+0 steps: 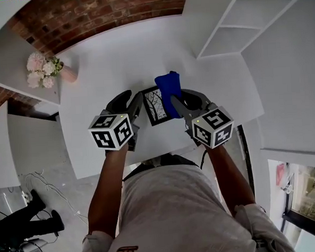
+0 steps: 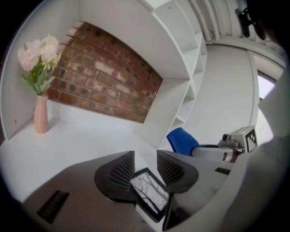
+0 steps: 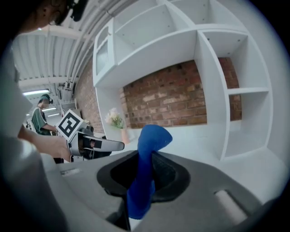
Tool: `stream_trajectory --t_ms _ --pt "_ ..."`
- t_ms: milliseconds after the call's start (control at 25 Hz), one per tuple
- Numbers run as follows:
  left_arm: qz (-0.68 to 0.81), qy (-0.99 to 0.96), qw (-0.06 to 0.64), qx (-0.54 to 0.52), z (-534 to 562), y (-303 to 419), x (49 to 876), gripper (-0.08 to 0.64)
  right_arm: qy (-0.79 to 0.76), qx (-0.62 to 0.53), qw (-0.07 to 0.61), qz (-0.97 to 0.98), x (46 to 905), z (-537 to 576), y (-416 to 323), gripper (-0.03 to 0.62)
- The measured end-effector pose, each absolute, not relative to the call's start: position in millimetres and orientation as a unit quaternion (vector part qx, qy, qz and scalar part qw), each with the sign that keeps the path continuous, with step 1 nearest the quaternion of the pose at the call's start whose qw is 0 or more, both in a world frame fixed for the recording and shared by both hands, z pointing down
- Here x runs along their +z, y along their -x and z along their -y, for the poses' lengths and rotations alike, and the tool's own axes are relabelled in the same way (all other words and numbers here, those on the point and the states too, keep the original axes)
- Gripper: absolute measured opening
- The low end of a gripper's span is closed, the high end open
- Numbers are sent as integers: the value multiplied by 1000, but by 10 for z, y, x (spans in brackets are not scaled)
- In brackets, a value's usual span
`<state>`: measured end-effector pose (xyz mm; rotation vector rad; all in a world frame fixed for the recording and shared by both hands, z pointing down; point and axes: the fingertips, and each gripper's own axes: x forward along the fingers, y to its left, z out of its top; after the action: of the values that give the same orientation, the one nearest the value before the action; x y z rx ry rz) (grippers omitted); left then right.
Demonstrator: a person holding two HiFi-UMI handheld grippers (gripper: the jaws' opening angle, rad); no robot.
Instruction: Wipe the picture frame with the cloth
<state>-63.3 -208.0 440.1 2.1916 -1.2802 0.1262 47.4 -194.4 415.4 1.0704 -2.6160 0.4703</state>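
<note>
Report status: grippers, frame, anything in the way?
Left gripper shut on picture frame. Right gripper shut on blue cloth. Vase well clear, nothing blocking.

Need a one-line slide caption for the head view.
Head view: left gripper holds the picture frame, right gripper holds the blue cloth against it, over the white table.

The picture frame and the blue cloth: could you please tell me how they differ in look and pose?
The picture frame is a flat, rigid black rectangle around a tree print; the blue cloth is soft, plain and bunched. The picture frame sits tilted between the left tongs; the blue cloth stands up out of the right tongs. Both are gripped, side by side, over the white table.
</note>
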Motion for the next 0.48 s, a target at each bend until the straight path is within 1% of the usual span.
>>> stream_trajectory --t_ms 240,480 --pt "467 -864 185 -27 2014 628 3580 58 -341 106 41 933 3496 1954 -250 74" --pt "446 -887 110 -56 1851 536 3050 20 -314 58 -24 948 3002 1852 -87 74"
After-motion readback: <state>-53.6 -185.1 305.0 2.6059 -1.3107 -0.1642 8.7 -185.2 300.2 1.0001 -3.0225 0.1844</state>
